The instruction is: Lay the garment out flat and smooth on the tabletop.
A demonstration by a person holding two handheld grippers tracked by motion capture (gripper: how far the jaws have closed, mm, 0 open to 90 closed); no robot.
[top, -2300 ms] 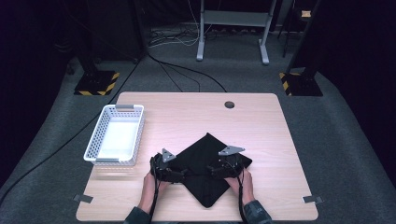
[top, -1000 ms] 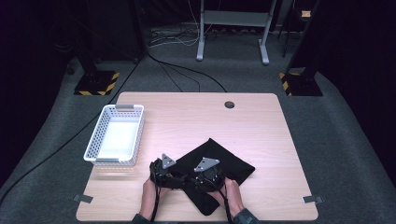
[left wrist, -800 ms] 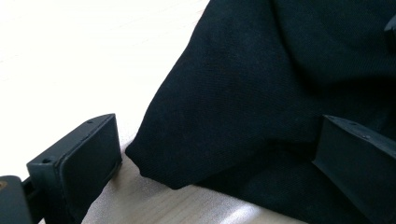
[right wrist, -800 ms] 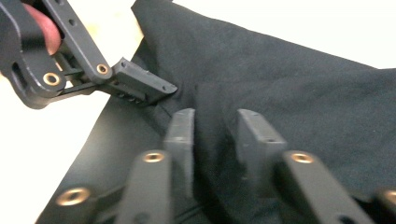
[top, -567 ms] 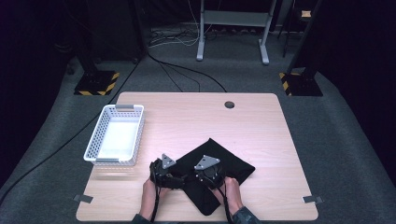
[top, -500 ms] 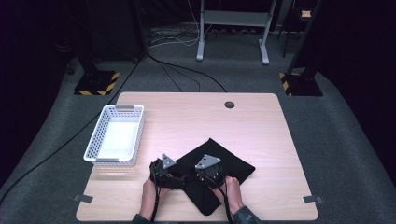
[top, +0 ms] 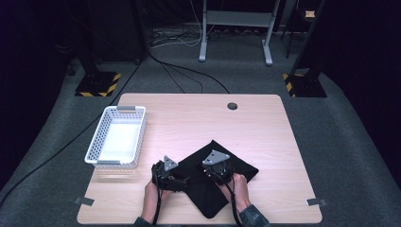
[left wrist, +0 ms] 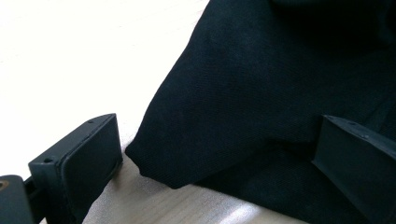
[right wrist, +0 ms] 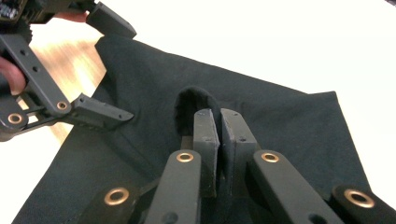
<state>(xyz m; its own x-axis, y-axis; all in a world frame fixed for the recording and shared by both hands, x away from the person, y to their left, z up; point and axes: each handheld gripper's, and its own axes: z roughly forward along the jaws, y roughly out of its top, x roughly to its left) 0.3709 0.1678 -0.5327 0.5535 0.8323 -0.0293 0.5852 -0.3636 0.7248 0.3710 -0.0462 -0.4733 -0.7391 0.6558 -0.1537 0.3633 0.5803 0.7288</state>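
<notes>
Nearby, a white basket (top: 117, 137) sits left of the black cloth (top: 215, 189), where the right gripper (right wrist: 219, 126) pinches a fold and the left gripper (left wrist: 210, 154) gapes wide over a corner.

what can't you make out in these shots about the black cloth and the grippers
- High view: the black cloth is too dark to show its folds; the hands cover its near part.
- Right gripper view: the right hand-held gripper has just shut on a pinch of cloth; the jaws hide how many layers.
- Left gripper view: the open left hand-held gripper straddles a cloth corner; the frame edge cuts off the rest.
</notes>
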